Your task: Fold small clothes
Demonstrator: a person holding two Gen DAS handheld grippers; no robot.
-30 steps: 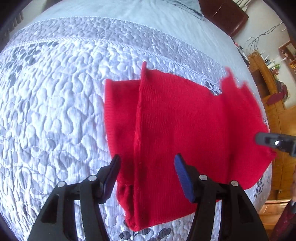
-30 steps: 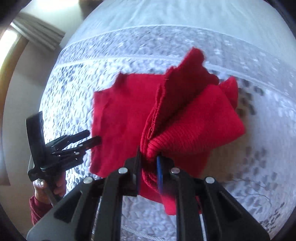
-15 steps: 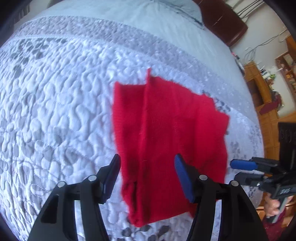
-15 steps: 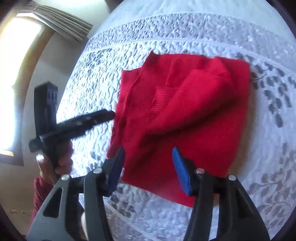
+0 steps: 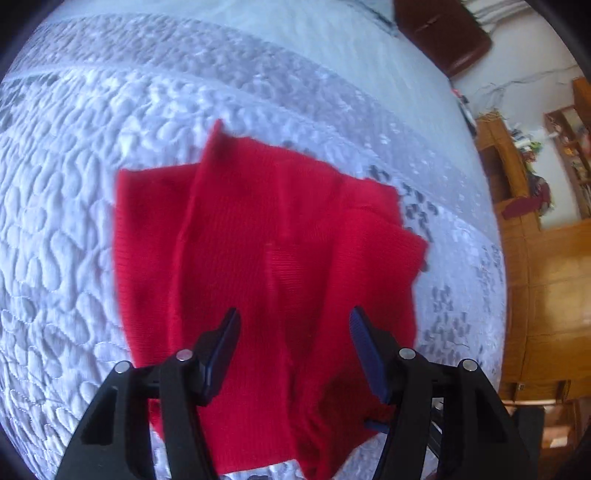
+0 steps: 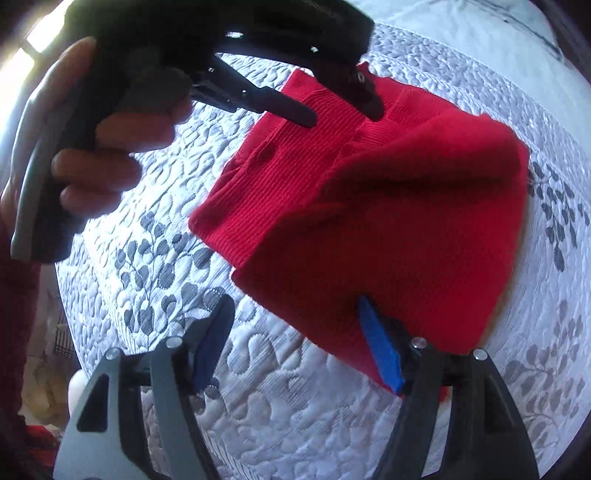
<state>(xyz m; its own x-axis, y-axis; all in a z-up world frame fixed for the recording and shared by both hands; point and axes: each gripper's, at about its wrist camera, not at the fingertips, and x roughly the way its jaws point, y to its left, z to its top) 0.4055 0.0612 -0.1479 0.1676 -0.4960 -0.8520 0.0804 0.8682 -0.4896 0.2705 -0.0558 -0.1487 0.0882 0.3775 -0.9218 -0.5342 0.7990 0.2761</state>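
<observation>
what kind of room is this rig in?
Most likely a bedroom in a home. The red knit garment lies on a quilted bedspread over a bed with a dark headboard; wooden cabinets and cluttered shelves stand along the wall.

- One red knitted garment (image 5: 269, 266), lying folded on the bed.
- One bed with a white quilted cover (image 5: 74, 221), under the garment.
- Two grippers: the left gripper (image 5: 295, 343) over the garment, the right gripper (image 6: 295, 343) at the garment's near edge.
- One hand (image 6: 103, 147), left of the garment, holding the left gripper.
- One brown leather chair (image 5: 443, 33), beyond the bed.
- One wooden shelf unit (image 5: 535, 177), right of the bed.
</observation>
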